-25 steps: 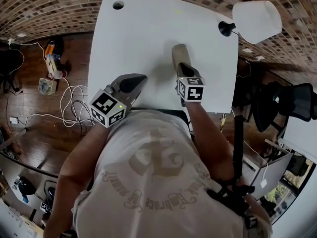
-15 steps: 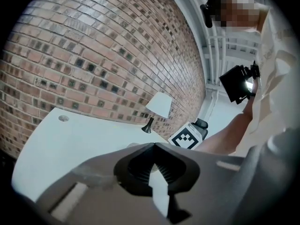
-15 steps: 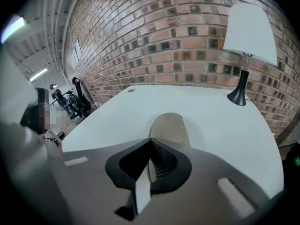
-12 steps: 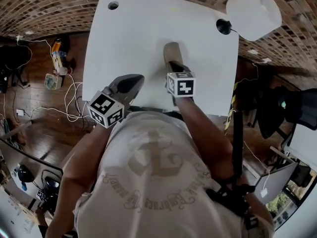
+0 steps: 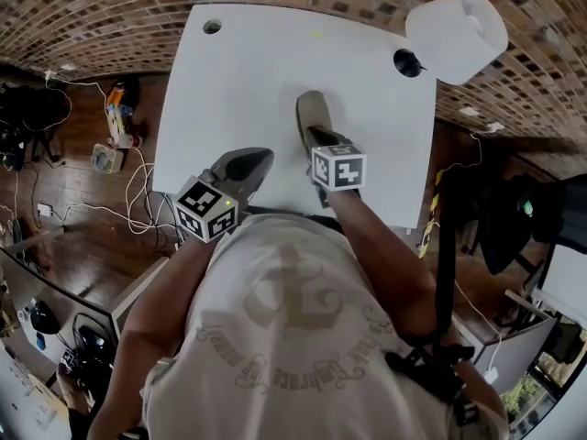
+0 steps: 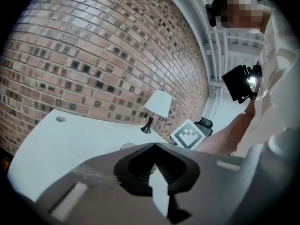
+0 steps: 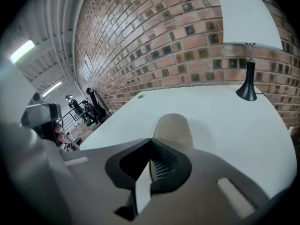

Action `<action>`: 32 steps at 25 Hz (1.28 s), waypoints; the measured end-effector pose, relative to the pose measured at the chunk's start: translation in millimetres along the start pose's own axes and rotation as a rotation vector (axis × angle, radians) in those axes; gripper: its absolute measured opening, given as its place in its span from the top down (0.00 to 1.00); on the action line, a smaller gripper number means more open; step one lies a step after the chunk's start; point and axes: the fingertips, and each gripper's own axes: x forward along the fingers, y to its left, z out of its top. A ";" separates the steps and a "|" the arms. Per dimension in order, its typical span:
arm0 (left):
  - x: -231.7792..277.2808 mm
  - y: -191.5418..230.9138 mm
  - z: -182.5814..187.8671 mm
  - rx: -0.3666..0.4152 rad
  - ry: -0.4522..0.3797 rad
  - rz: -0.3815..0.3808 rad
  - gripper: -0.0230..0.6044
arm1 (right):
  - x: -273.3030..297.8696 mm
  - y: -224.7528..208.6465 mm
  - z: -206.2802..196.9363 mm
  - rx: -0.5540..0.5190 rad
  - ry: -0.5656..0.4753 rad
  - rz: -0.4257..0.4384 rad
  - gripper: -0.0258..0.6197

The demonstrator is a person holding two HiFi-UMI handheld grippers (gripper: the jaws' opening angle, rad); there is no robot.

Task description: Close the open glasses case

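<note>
While person leans over white bench (image 5: 240,81), tan glasses case (image 5: 312,110) lies near bench middle, lid appearing down. Right tongs (image 5: 315,134) pressed together, nothing between them, tips at case's near end; contact not confirmable. Left tongs (image 5: 260,157) likewise together, empty, near bench's front edge, apart from case. White-shaded lamp (image 5: 456,33) at far right corner.
</note>
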 end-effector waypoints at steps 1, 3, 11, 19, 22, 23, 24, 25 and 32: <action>1.2 -2.6 0.7 0.002 -0.003 0.002 0.96 | -3.9 0.4 1.8 0.002 -0.012 0.011 0.95; 2.9 -7.7 2.1 0.005 -0.010 0.005 0.96 | -12.4 2.7 5.1 0.005 -0.036 0.035 0.95; 15.5 -24.3 13.4 0.026 -0.030 0.005 0.96 | -57.0 12.4 29.5 -0.019 -0.187 0.156 0.95; 49.1 -55.9 17.0 0.048 -0.047 0.018 0.96 | -127.6 -5.3 42.3 -0.139 -0.323 0.228 0.95; 59.4 -66.7 15.3 0.056 -0.055 0.031 0.96 | -146.0 -11.5 36.7 -0.189 -0.338 0.249 0.95; 61.9 -70.0 14.7 0.054 -0.058 0.034 0.96 | -151.3 -12.5 34.0 -0.200 -0.340 0.258 0.95; 63.7 -72.8 14.0 0.051 -0.062 0.035 0.96 | -156.1 -12.9 31.5 -0.208 -0.344 0.265 0.95; 64.5 -74.4 13.2 0.047 -0.066 0.037 0.96 | -160.2 -12.7 29.4 -0.214 -0.348 0.270 0.95; 61.5 -75.7 5.2 0.042 -0.077 0.082 0.96 | -171.4 -11.0 22.2 -0.235 -0.371 0.308 0.95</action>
